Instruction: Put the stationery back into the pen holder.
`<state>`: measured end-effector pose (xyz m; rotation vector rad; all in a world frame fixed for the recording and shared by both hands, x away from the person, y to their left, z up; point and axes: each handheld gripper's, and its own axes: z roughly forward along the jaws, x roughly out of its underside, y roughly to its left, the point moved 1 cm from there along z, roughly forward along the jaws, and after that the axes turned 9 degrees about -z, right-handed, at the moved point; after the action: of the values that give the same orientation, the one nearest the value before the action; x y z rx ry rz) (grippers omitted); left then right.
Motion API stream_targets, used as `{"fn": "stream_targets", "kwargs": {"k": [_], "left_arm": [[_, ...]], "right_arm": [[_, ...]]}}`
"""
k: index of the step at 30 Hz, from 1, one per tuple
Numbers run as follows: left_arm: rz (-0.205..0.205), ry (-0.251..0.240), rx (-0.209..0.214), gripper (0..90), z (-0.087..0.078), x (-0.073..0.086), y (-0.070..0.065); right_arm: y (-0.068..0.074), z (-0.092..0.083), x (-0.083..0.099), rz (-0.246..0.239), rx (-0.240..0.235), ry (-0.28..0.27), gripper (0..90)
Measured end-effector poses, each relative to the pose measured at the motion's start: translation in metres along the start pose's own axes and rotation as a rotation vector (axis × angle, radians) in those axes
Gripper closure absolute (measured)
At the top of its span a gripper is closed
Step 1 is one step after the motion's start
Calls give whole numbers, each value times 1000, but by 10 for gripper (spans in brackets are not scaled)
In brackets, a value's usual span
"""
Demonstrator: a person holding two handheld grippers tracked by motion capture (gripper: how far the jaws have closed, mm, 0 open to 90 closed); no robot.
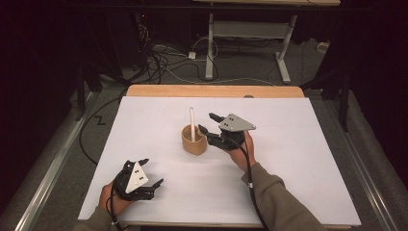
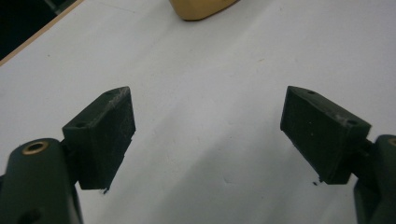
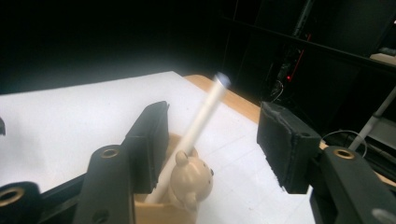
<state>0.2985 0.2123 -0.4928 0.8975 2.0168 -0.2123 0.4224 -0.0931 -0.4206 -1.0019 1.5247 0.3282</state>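
A tan cup [image 1: 194, 140] stands mid-table on the white sheet, with a white stick [image 1: 192, 122] leaning upright in it. My right gripper [image 1: 207, 122] hovers just right of the cup, open, jaws pointing at the stick. In the right gripper view the blurred stick [image 3: 201, 119] rises between the open jaws of the right gripper [image 3: 219, 135], close to the left jaw, and neither pad presses on it. A small bear figure [image 3: 191, 179] sits on the rim of the cup [image 3: 154, 210]. My left gripper [image 1: 153, 172] rests open near the front left, holding nothing. In its view the left gripper [image 2: 208, 126] faces the cup [image 2: 201, 9].
The white sheet [image 1: 288, 159] covers a wooden table whose far edge [image 1: 214, 90] shows. Beyond it are cables on the floor and a desk frame [image 1: 248, 43]. A metal rail [image 1: 53, 159] runs along the left side.
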Motion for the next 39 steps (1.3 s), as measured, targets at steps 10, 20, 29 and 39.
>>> {"fn": "stream_targets", "kwargs": {"k": [10, 20, 29, 39], "left_arm": [[2, 3, -1, 172, 1, 0, -1], [2, 7, -2, 172, 1, 0, -1], [4, 7, -4, 172, 2, -1, -1], [7, 6, -4, 172, 1, -1, -2]], "right_arm": [[-10, -13, 2, -11, 25, 40, 340], [-16, -30, 5, -27, 58, 62, 245], [-16, -41, 7, -46, 42, 84, 204], [-12, -60, 10, -84, 46, 102, 222]]}}
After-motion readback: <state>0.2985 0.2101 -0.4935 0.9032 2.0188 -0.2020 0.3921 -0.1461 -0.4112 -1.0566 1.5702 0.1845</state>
